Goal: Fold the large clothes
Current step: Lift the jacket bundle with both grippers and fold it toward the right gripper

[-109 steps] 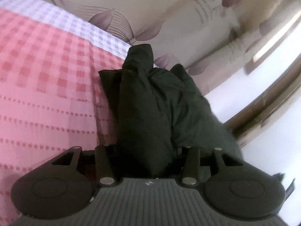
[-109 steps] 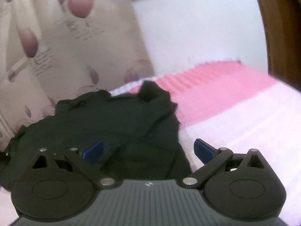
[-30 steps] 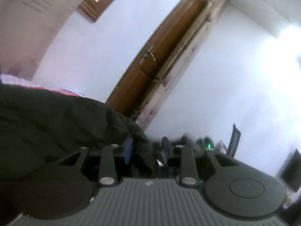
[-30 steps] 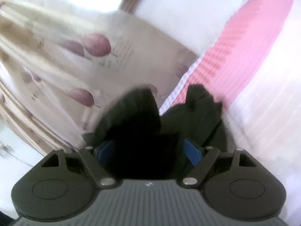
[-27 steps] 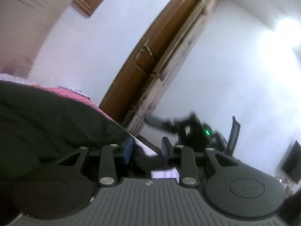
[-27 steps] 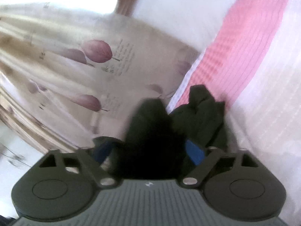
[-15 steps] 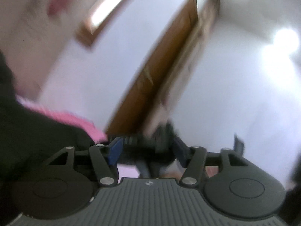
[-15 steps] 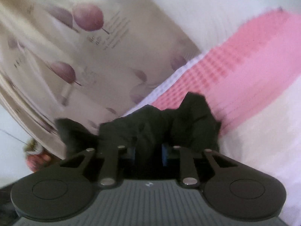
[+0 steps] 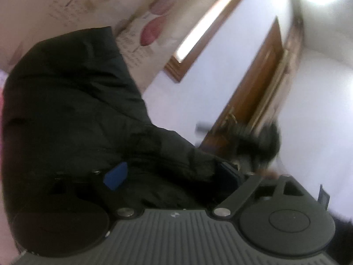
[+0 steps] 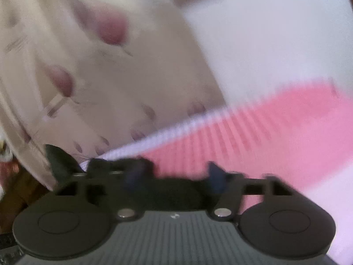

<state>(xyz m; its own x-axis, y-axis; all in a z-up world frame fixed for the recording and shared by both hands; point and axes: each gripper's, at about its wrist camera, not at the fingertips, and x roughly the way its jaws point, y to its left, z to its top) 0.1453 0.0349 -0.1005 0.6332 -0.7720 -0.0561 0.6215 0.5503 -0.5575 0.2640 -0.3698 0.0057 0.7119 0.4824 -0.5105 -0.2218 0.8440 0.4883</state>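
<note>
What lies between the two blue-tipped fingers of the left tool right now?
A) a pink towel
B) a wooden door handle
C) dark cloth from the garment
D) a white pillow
C: in the left wrist view the dark garment spills down between the spread blue pads of the left gripper, whose jaws have just been opening and do not pinch it.

Bright daylight, ceiling glare, motion blur

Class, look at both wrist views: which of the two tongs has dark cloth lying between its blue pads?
The left tongs: the bulky dark green garment lies between their spread pads. The right tongs have just opened, with only pink bedding beyond them.
</note>
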